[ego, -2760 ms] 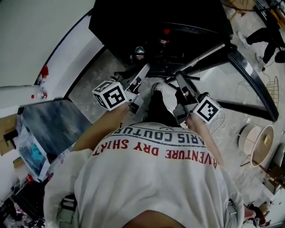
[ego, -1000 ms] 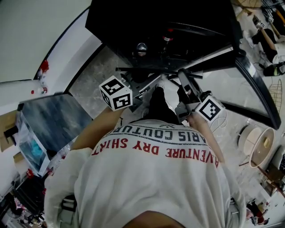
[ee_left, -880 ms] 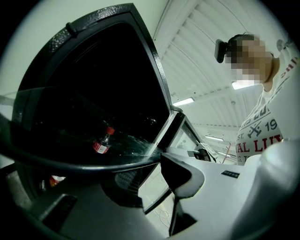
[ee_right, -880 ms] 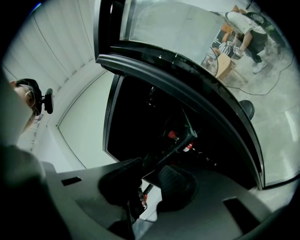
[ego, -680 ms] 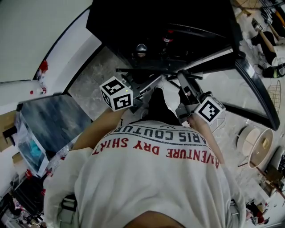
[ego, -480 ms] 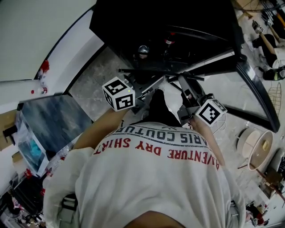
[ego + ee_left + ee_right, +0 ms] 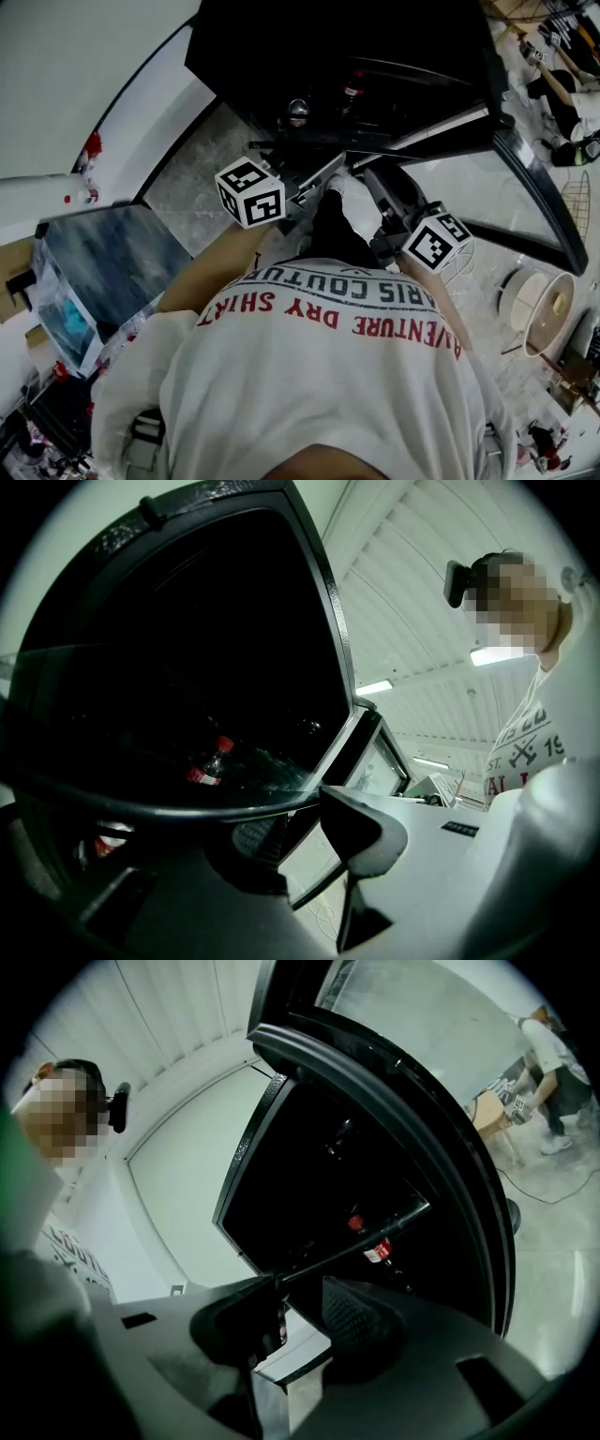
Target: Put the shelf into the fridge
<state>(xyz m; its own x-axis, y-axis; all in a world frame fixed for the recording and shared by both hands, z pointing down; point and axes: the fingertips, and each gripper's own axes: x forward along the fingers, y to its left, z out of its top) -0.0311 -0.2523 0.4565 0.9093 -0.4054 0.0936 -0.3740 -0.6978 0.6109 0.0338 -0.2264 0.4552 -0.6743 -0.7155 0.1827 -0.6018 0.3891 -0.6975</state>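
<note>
One pinch only: just tightened left gripper [image 7: 291, 825] on shelf [image 7: 141, 803], just spread right gripper [image 7: 300, 1312] off its edge; risks sagging, tipping onto bottle [image 7: 208, 766].

Prob. a lab/test hall w/ home props: black fridge [image 7: 328, 42], strip-lit panel ceiling [image 7: 412, 602], loose cable [image 7: 466, 255] on floor, another person [image 7: 548, 1058] working nearby.

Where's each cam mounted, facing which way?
Head view: on the head, steeply down; shirt, left gripper, right gripper at the fridge.
Left gripper view: along its jaws, just closing on the shelf, into fridge; shirt at right.
Right gripper view: along its jaws, just opening round the shelf; shirt at left.
Both gripper views share the red-capped bottle.
</note>
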